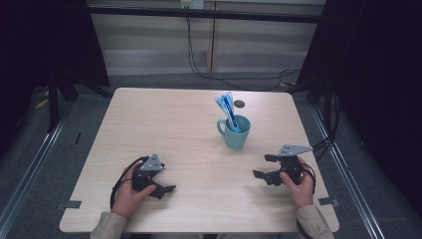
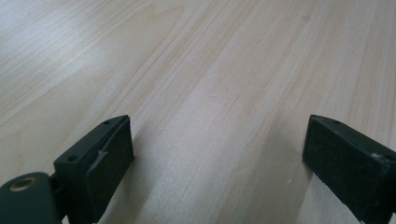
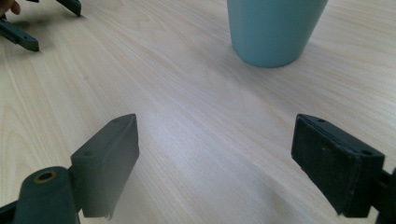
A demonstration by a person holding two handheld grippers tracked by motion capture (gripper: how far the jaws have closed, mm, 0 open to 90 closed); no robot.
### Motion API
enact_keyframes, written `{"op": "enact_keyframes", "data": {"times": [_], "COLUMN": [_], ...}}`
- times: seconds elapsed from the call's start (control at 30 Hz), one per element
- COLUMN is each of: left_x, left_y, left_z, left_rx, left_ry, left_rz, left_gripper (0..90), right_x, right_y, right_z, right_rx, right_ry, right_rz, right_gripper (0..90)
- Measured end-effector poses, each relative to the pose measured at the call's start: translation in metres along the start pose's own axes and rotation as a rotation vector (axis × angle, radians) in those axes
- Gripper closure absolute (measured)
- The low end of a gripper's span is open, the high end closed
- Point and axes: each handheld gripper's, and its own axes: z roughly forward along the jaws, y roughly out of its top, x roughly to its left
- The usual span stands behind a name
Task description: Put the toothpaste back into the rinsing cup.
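teal mug (image 1: pixel 235 132) right of table (image 1: pixel 164 119) centre, blue-white packet (image 1: pixel 227 110) standing in it, both grippers idle.
right gripper (image 1: pixel 264 166) near mug, left gripper (image 1: pixel 164 182) well apart, both jaws spread and empty; looks like pre-grasp, next move likely a reach to the packet.

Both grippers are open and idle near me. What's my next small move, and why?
Probably ease the right gripper forward toward the teal mug: its jaws stand open and empty, it's the nearer one, and the blue tube stands in that mug.
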Motion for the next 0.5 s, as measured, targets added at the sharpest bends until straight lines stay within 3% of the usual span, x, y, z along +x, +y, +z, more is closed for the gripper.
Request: {"op": "enact_keyframes", "data": {"times": [0.5], "left_x": [0.0], "left_y": [0.0], "left_z": [0.0], "left_rx": [0.0], "left_ry": [0.0], "left_rz": [0.0], "left_gripper": [8.3], "right_x": [-0.003], "right_y": [-0.02], "right_z": [0.004], "right_rx": [0.042], "right_ry": [-0.008], "right_rz": [0.02], "right_gripper": [14.8]}}
